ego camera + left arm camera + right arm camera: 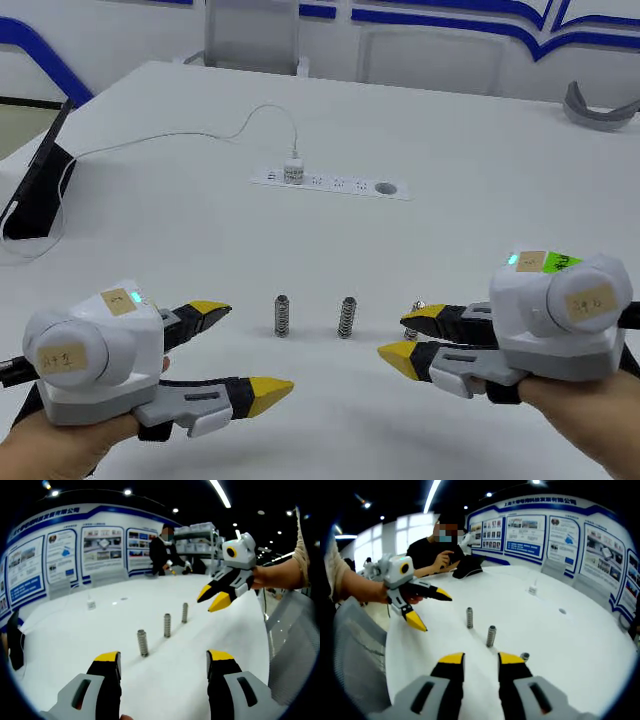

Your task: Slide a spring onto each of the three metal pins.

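Three upright springs stand in a row on the white table, each coiled round a thin metal pin: the left spring [282,316], the middle spring [347,317] and the right spring [412,326], which is partly hidden behind a yellow fingertip. My left gripper [240,348] is open, just left of the row, with nothing between its fingers. My right gripper [405,335] is open too, its tips beside the right spring. The left gripper view shows the row [167,625] ahead of its own jaws. In the right gripper view the nearest spring [524,656] peeks out by the right finger.
A white power strip [330,183] with a plugged charger and cable lies at mid-table. A dark tablet [35,185] leans at the left edge, and a grey curved object [598,110] lies at the back right. A seated person [440,550] is beyond the table.
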Tool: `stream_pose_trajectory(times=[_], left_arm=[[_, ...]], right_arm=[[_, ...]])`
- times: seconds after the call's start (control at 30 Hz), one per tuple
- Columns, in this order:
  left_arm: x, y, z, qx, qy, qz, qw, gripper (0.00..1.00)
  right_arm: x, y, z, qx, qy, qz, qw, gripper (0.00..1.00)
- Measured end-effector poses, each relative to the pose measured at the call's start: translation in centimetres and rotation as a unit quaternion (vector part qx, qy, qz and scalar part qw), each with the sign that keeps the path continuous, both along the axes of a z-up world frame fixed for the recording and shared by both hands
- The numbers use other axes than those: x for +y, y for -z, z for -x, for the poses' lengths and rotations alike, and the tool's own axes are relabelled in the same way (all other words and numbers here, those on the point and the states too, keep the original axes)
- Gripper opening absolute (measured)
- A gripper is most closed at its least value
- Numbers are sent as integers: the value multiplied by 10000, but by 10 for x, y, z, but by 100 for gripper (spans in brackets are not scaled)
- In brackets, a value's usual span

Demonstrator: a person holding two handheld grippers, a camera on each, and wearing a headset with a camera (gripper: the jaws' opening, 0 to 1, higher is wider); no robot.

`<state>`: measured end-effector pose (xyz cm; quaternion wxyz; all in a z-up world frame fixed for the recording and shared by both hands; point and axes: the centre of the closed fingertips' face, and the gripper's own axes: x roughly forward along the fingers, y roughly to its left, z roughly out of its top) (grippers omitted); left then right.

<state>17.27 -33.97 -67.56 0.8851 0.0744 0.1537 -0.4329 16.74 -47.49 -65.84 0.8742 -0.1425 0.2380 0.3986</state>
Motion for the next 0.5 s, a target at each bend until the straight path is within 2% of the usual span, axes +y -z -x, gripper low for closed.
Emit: stream_pose_trajectory(times=[0.33, 0.5], left_arm=[[-1, 2, 1, 17, 17, -89, 10000, 72], [-2, 4, 2, 30, 21, -128, 9999, 73]], right_arm=[[-40, 4, -5, -93, 206, 14, 9997, 34], [-51, 9, -3, -95, 207, 18, 9997, 39]])
